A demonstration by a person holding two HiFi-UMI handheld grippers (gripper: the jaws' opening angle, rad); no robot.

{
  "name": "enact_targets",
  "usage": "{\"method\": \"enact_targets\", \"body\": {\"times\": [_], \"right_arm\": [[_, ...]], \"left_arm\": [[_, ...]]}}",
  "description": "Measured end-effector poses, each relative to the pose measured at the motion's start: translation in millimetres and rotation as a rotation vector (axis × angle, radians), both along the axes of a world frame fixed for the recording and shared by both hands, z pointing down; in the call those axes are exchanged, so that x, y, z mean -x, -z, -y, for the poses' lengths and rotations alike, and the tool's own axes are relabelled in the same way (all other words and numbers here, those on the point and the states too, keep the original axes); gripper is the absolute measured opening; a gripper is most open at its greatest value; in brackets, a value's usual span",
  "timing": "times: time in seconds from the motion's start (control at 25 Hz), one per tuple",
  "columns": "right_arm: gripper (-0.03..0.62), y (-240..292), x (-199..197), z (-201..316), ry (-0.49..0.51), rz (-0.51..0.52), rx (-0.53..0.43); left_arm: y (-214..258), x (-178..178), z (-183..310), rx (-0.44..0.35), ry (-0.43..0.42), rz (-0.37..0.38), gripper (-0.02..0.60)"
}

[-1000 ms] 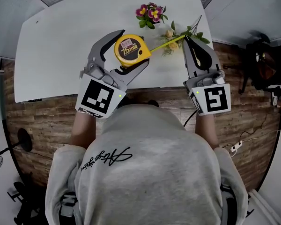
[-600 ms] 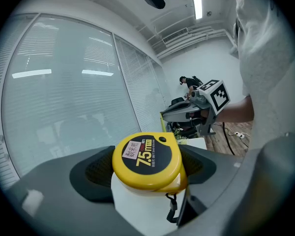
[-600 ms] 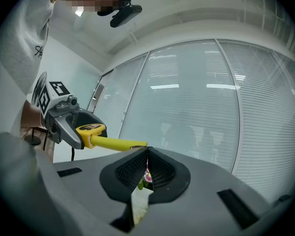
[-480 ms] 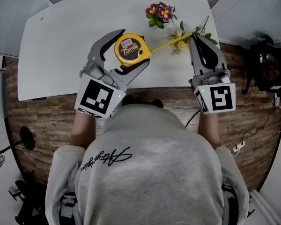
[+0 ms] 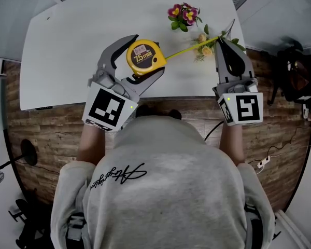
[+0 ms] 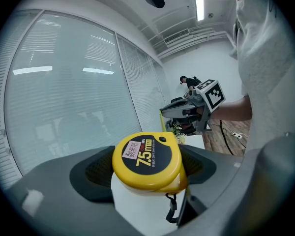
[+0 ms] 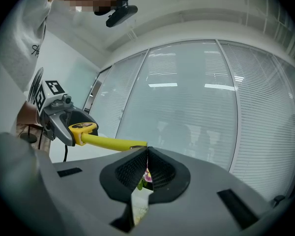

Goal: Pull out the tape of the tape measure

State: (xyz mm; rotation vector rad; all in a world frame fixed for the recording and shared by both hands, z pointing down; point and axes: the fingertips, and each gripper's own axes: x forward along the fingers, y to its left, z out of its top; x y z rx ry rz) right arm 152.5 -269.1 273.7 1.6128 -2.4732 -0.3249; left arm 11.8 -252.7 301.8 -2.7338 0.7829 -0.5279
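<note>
Our left gripper clamps the yellow tape measure above the surface's near edge. Our right gripper, jaws pressed together, pinches the tape's tip near the far right corner, beside flowers.

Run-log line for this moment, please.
left hand-held gripper: shut on tape measure | right hand-held gripper: shut on tape | tape: partly out, above table
</note>
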Motion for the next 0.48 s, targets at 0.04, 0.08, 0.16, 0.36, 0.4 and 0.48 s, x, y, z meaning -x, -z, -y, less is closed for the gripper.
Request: {"method": "enact_targets", "body": {"times": [0.04,0.08,0.16,0.36,0.4,0.48], "right_arm": [[0.008,0.0,-0.6,0.3,-0.006,-0.002,0.001],[0.008,0.0,-1.1,0.7,-0.011,-0.004,0.002],[0.008,0.0,-2.3,1.3,-0.021,-0.01,0.002],[0.008,1.5,0.5,0.9,-0.045,-0.018,0.001],[0.008,2.0,4.8,0.8,-0.049,-0.02,0.001],[0.008,2.2,8.9,1.1,-0.055,-0.024,0.001]], "left_arm": [[-1.5,2.6,-0.8,0.005,0.001,0.002,0.383],[-3.1,5.1,-1.5,0.011,0.002,0.002,0.382],[-5.8,9.8,-2.7,0.019,0.004,0.002,0.383],[-9.7,25.3,-6.0,0.026,0.002,-0.002,0.383],[-10.3,31.3,-6.4,0.028,0.001,-0.003,0.383],[-11.2,37.6,-6.5,0.03,-0.002,-0.004,0.383]]}}
